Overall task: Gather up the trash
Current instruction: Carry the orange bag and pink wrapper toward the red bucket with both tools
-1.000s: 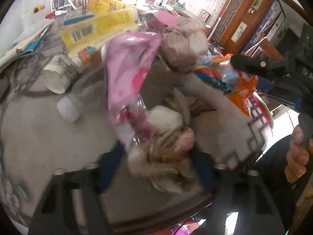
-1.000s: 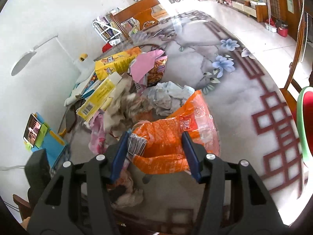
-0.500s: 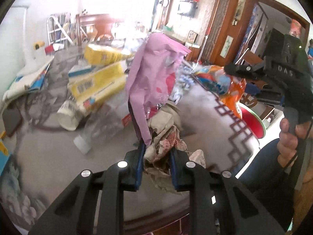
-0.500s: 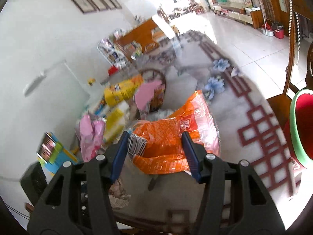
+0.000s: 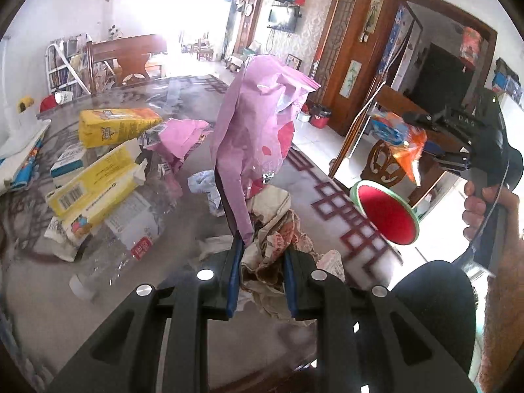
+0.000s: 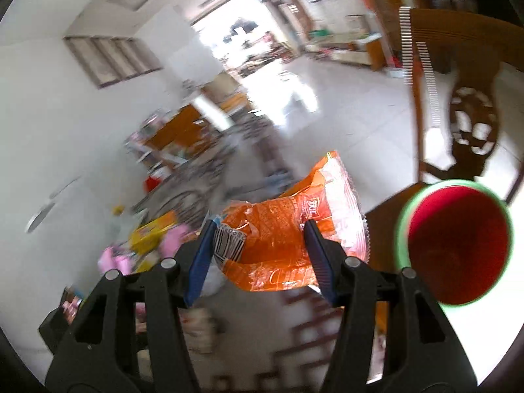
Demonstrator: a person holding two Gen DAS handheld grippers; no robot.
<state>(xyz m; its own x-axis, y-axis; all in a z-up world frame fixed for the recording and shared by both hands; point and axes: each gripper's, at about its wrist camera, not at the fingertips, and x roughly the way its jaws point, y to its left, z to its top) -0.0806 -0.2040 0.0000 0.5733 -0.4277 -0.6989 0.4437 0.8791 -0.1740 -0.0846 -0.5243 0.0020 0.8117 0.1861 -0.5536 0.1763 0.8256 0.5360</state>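
Observation:
My left gripper (image 5: pixel 262 252) is shut on a pink plastic bag (image 5: pixel 258 131) and a wad of crumpled paper (image 5: pixel 271 229), held above the table. My right gripper (image 6: pixel 258 229) is shut on an orange snack bag (image 6: pixel 294 222) and holds it in the air, left of a red bin with a green rim (image 6: pixel 455 245). In the left wrist view the right gripper (image 5: pixel 422 144) holds the orange bag (image 5: pixel 406 144) above the red bin (image 5: pixel 386 213), which stands beyond the table's right edge.
The patterned table (image 5: pixel 49 294) carries yellow cartons (image 5: pixel 95 183), a second pink bag (image 5: pixel 183 137), a clear plastic bottle (image 5: pixel 121 245) and crumpled tissue (image 5: pixel 203 183). A wooden chair (image 5: pixel 386 150) stands behind the bin.
My left gripper closed on the pink bag and paper wad and lifted them off the table. My right gripper swung the orange bag off the table toward the red bin.

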